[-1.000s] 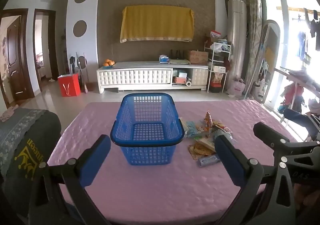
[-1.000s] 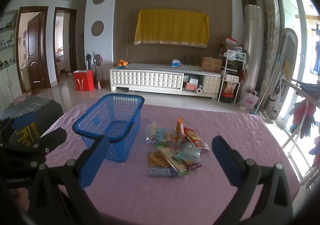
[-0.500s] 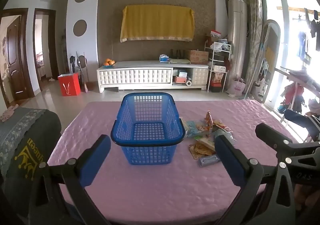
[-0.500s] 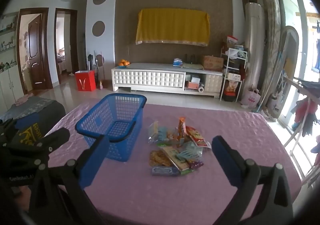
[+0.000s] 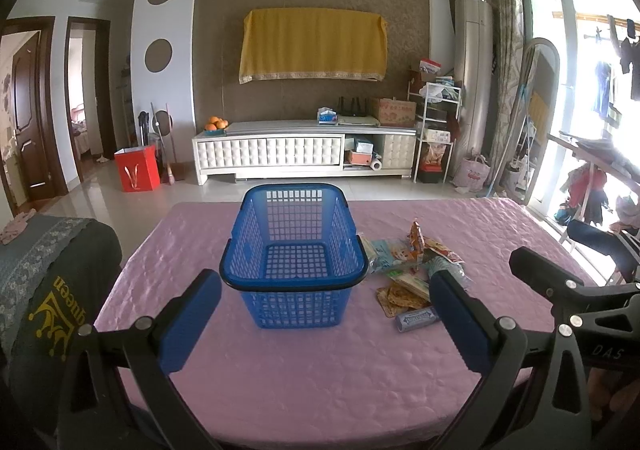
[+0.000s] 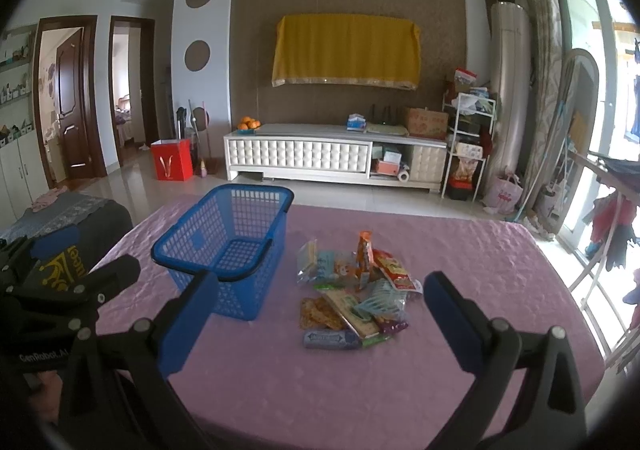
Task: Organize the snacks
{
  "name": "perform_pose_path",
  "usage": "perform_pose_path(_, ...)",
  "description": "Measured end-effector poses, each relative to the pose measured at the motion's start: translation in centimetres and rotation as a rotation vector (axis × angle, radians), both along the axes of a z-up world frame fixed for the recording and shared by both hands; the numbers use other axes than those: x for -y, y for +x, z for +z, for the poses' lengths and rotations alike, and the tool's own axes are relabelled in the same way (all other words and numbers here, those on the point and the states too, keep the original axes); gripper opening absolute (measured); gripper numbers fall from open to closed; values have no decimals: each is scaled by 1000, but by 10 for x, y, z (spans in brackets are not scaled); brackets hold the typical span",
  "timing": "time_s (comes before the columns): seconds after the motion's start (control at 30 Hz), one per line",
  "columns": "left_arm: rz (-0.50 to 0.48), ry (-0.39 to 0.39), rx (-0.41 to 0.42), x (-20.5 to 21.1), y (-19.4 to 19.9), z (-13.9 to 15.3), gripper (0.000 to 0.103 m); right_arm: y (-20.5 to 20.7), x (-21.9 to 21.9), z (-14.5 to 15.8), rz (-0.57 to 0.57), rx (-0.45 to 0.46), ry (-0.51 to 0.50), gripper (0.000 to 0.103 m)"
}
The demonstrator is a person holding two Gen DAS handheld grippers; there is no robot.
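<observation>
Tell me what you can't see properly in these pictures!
- Snack pile: the packets overlap, so the ones underneath are partly hidden in the right wrist view.
- Same pile in the left wrist view: the left gripper's right finger covers part of it.
- Print on the blue packet: too small to read.
- Blue basket: the right gripper's left finger hides its near corner.

We see a perforated blue plastic basket [image 5: 293, 250] on a pink tablecloth [image 5: 320, 370] with a quilted sheen. Right of the basket, glossy crinkled snack wrappers [image 6: 356, 290]. Our grippers' blue pads [image 5: 190, 318] look matt.
</observation>
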State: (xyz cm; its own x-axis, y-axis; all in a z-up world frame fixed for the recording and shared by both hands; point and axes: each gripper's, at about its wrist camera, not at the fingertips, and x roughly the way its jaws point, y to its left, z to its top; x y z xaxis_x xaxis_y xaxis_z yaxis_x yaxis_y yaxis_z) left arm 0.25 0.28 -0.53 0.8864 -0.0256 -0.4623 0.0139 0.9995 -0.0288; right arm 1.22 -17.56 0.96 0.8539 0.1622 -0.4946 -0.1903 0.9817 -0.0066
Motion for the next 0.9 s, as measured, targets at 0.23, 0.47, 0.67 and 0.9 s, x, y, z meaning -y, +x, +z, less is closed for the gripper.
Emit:
perform_pose_path(0.23, 0, 4, 3, 1, -3, 0, 103, 0, 0, 1, 1, -4, 1, 103)
perform_pose_path(0.47, -1, 4, 3, 2, -2, 0, 103, -3, 3, -1, 5, -4, 11, 103)
perform_pose_path(0.67, -2, 6, 6, 3, -3, 0, 103, -4, 3, 0, 7, -4, 16, 103)
perform_pose_path(0.9, -1, 7, 6, 3, -3, 1, 103, -4, 4, -1, 7, -5, 16, 103)
